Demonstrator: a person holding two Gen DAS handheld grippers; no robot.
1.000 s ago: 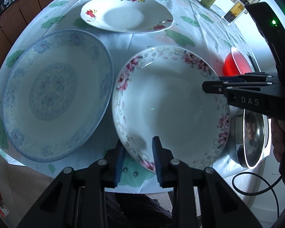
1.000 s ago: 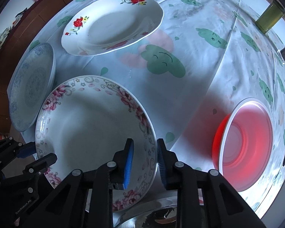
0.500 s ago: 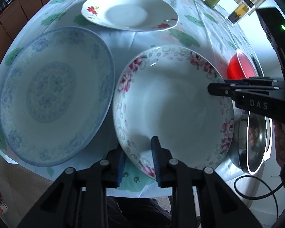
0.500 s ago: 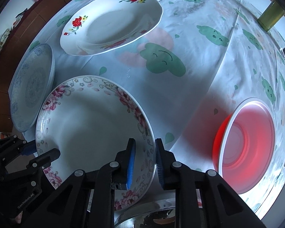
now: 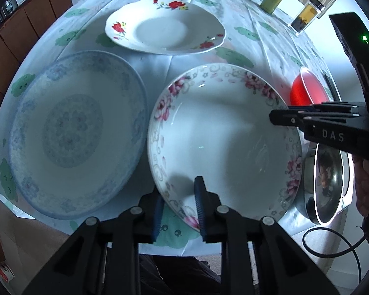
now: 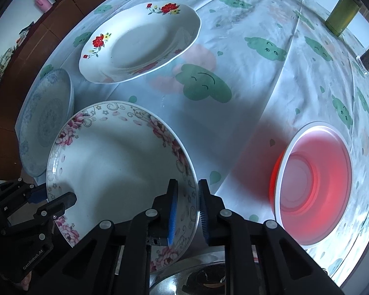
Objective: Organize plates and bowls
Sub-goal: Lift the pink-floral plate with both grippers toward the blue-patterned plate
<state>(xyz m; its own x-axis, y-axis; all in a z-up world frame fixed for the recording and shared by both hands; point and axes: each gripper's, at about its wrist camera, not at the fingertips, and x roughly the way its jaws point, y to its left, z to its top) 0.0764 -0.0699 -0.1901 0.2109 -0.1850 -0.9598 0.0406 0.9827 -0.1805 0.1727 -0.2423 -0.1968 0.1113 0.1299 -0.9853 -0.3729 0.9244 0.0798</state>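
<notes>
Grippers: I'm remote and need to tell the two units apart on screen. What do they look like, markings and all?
Both are black, angular two-finger tools with silver pivot screws. The left gripper has dark blue ribbed pads and white GenRobot.AI lettering on its side. The right gripper has a bright blue pad, white DAS lettering, and a black housing with a green light. A black cable loops below it.

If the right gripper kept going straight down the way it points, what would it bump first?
The right gripper already straddles the pink-flowered plate's rim, so it would likely push into that rim, then the tablecloth.

Pink-floral plate point(image 5: 223, 132) between blue-patterned plate point(image 5: 73, 137) and red bowl point(image 6: 315, 184).
</notes>
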